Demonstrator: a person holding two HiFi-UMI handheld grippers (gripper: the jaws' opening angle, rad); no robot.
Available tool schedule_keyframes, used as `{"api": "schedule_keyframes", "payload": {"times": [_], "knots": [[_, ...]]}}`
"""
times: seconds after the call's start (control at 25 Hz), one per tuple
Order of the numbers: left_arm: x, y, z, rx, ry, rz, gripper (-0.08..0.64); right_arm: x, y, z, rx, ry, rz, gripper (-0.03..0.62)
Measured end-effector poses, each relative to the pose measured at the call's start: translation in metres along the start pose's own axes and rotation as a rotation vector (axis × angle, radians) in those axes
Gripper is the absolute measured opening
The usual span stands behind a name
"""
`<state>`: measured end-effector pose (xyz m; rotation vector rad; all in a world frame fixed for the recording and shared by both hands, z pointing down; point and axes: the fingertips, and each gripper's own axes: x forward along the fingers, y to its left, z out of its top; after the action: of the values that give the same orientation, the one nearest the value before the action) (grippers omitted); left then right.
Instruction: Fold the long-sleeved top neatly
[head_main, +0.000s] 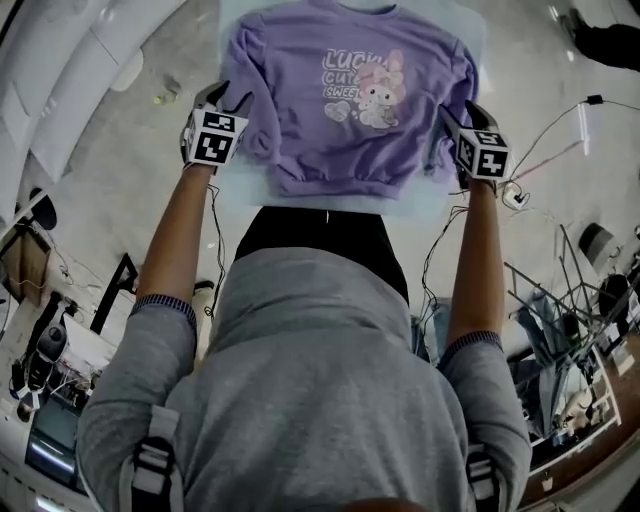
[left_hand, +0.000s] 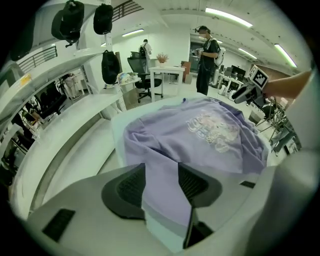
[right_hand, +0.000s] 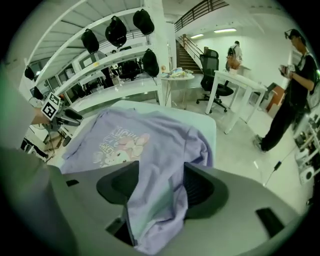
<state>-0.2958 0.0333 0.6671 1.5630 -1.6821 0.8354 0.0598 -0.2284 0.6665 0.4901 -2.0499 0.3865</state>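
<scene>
A lilac long-sleeved top (head_main: 330, 100) with a cartoon print lies face up on the pale table (head_main: 430, 200), hem towards me. My left gripper (head_main: 232, 100) is at the top's left sleeve, my right gripper (head_main: 455, 118) at its right sleeve. In the left gripper view the jaws of the left gripper (left_hand: 161, 172) stand apart, and the left sleeve (left_hand: 160, 200) lies loosely between them. In the right gripper view the right gripper (right_hand: 161, 175) is also open, and the right sleeve (right_hand: 157, 210) drapes between its pads, clear of one of them.
A person (left_hand: 207, 52) stands beyond the table, seen also in the right gripper view as a person (right_hand: 292, 85). A white desk (right_hand: 235, 82) and office chairs stand behind. Shelves with dark bags (left_hand: 110, 65) run along the wall. Cables (head_main: 560, 150) lie on the floor at right.
</scene>
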Motion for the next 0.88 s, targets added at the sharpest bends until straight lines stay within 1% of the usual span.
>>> {"api": "schedule_keyframes", "payload": {"times": [0.12,0.24,0.32,0.4,0.48,0.64,0.72,0.88], "knots": [[-0.002,-0.034,-0.014,0.001,0.006,-0.04,0.229,-0.008,0.025,-0.011,-0.019,0.011,0.027,0.295],[0.004,-0.066,-0.029,-0.03,0.045,-0.087,0.232,-0.01,0.036,-0.023,-0.054,0.035,0.05,0.295],[0.006,-0.082,-0.041,-0.041,0.072,-0.099,0.235,-0.013,0.045,-0.03,-0.067,0.043,0.064,0.295],[0.002,-0.095,-0.049,-0.043,0.081,-0.092,0.235,-0.018,0.057,-0.039,-0.074,0.045,0.084,0.295],[-0.004,-0.107,-0.051,-0.041,0.067,-0.086,0.235,-0.023,0.067,-0.052,-0.083,0.047,0.107,0.295],[-0.017,-0.13,-0.056,-0.014,0.04,-0.081,0.235,-0.03,0.087,-0.08,-0.103,0.042,0.155,0.295],[-0.026,-0.137,-0.067,-0.018,0.037,-0.066,0.235,-0.031,0.1,-0.094,-0.12,0.043,0.177,0.295],[-0.034,-0.16,-0.099,-0.056,0.049,-0.039,0.235,-0.032,0.117,-0.128,-0.137,0.064,0.212,0.294]]}}
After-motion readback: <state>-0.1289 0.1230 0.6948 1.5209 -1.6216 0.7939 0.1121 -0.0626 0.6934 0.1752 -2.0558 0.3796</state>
